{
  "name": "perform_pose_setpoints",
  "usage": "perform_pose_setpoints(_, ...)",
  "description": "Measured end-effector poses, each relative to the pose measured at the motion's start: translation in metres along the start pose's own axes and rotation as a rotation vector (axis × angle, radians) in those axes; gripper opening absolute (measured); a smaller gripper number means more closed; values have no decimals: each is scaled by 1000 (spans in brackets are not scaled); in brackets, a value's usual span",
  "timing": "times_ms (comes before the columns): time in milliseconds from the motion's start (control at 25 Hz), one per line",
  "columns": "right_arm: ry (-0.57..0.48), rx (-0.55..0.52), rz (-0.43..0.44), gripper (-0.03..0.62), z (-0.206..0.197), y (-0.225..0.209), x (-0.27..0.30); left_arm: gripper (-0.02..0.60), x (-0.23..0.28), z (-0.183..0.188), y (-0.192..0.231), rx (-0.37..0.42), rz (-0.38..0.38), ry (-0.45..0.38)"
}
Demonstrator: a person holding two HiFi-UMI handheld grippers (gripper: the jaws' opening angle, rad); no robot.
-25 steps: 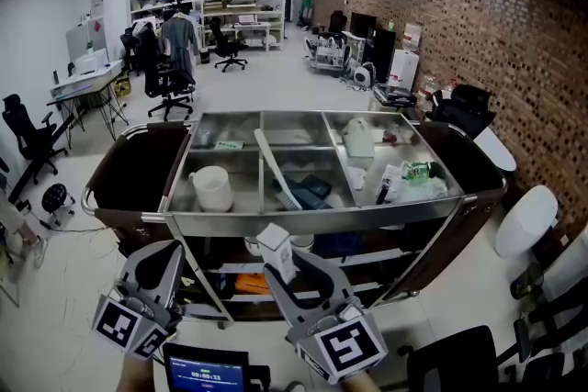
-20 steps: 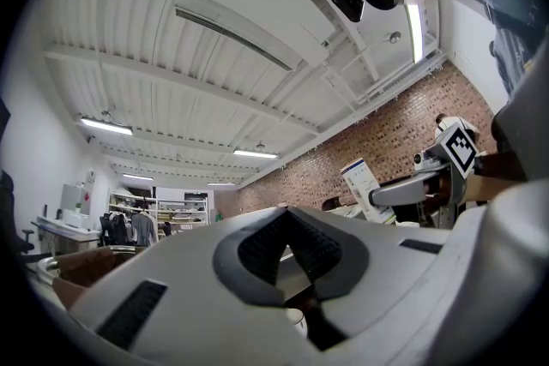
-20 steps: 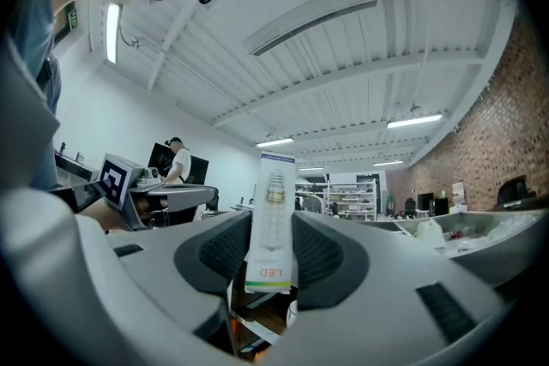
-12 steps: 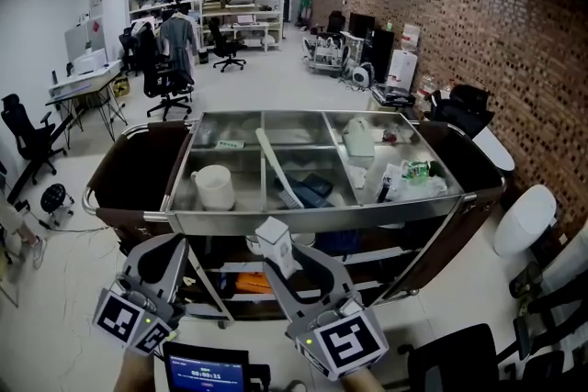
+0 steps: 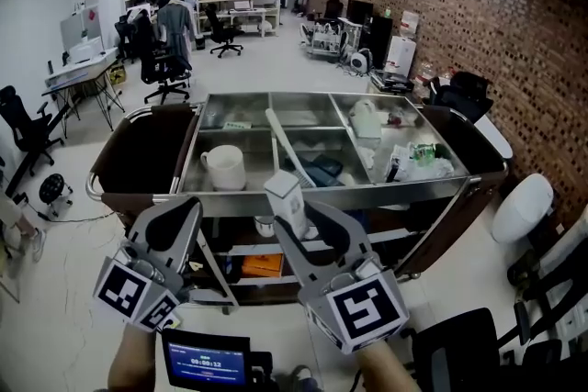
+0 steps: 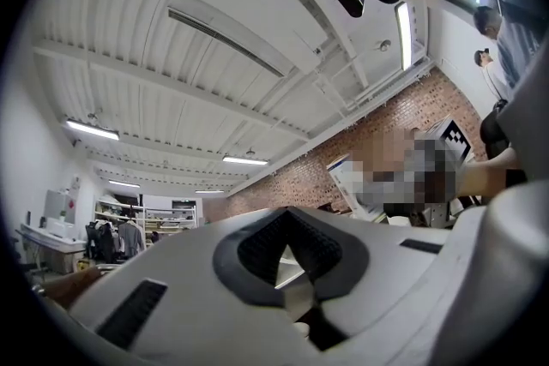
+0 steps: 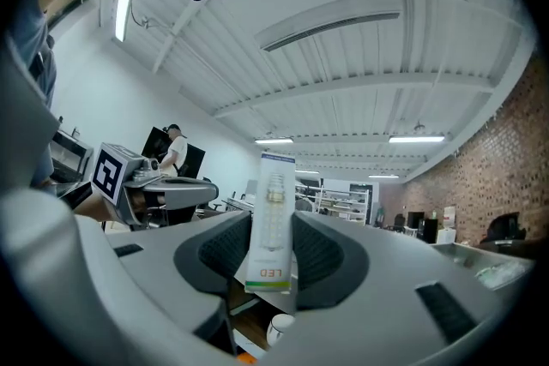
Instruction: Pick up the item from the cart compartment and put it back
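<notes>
Matt grey plastic right gripper is pinching a smooth printed cardboard box between ribbed black pads; ahead, the cart is gleaming in brushed metal

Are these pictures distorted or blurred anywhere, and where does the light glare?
Head view: the wide lens bows the grey steel cart's front rim, but all is sharp. Right gripper view: black rounded corners; the tall white cardboard LED box between the jaws is crisp. Left gripper view: the ceiling tube light glares.

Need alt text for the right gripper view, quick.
The right gripper grips a tall white LED bulb box upright between its jaws. The left gripper shows at left, under a white ceiling.
</notes>
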State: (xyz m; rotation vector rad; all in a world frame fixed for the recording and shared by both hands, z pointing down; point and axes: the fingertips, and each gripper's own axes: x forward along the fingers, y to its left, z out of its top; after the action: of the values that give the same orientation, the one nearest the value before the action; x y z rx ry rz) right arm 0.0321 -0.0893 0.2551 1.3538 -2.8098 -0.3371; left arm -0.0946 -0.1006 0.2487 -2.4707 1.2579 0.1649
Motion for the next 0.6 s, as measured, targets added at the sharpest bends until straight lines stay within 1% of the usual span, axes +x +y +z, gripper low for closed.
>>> perform_pose_setpoints(240,28,-42,-11,150,14,2,12,5,3,4,4,-32,-37,-1)
perform_pose_setpoints(440,-11,-131,-5,150,30,-5,27,5,7,7,6,-52,-61,7)
perform_pose_setpoints(600,17,-109,25,152,33,-11,42,5,12,9,10,-63,-70,0)
